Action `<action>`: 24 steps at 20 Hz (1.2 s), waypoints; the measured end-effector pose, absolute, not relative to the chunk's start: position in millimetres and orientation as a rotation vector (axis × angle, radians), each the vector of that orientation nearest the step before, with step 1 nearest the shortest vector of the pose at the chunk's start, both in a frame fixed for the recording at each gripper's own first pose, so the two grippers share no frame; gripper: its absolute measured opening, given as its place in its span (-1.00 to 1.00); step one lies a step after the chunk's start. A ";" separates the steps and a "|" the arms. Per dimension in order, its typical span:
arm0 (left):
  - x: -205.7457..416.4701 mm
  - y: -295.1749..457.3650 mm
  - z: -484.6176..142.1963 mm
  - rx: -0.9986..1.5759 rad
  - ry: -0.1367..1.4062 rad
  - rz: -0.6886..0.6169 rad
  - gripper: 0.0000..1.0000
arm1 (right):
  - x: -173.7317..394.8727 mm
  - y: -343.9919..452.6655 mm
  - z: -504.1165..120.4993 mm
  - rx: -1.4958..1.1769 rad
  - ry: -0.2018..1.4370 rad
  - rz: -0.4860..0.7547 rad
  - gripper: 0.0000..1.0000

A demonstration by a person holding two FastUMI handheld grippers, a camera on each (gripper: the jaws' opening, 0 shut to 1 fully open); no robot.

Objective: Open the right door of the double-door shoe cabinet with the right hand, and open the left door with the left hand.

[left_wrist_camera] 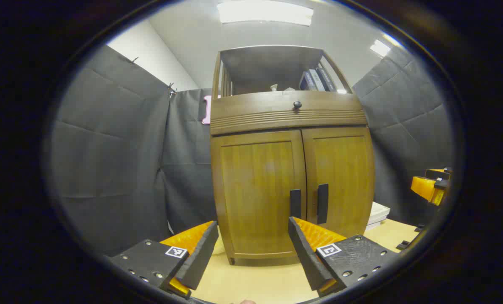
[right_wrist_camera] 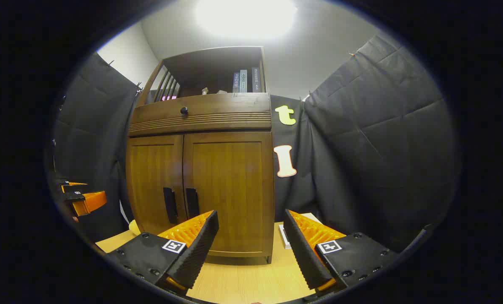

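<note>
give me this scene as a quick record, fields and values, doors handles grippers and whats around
cabinet: wooden, on a table, both doors shut
left door: shut, dark handle at its inner edge
right door: shut, dark handle at its inner edge
drawer: above the doors, round knob
shelf: open top, books standing at the right
left gripper: open, short of the doors, touching nothing
right gripper: open, short of the doors, touching nothing
task state: neither door opened yet

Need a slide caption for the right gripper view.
Open right gripper faces the shoe cabinet, both doors shut.
</note>
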State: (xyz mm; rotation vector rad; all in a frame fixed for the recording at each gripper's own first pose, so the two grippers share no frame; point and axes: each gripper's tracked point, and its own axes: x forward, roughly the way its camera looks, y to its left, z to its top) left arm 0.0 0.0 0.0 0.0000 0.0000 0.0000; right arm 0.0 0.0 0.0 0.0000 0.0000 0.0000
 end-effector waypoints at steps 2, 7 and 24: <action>-1.8 0.8 -1.7 -0.003 0.005 0.007 0.93 | 1.4 1.4 -0.5 0.001 -0.003 0.002 0.95; -6.9 -4.5 -0.1 0.009 0.004 0.026 0.93 | 9.8 5.5 -3.9 -0.005 0.002 0.008 0.95; -9.2 2.0 -4.9 -0.013 0.012 0.056 0.93 | 22.1 27.5 -11.5 -0.027 0.006 0.042 0.94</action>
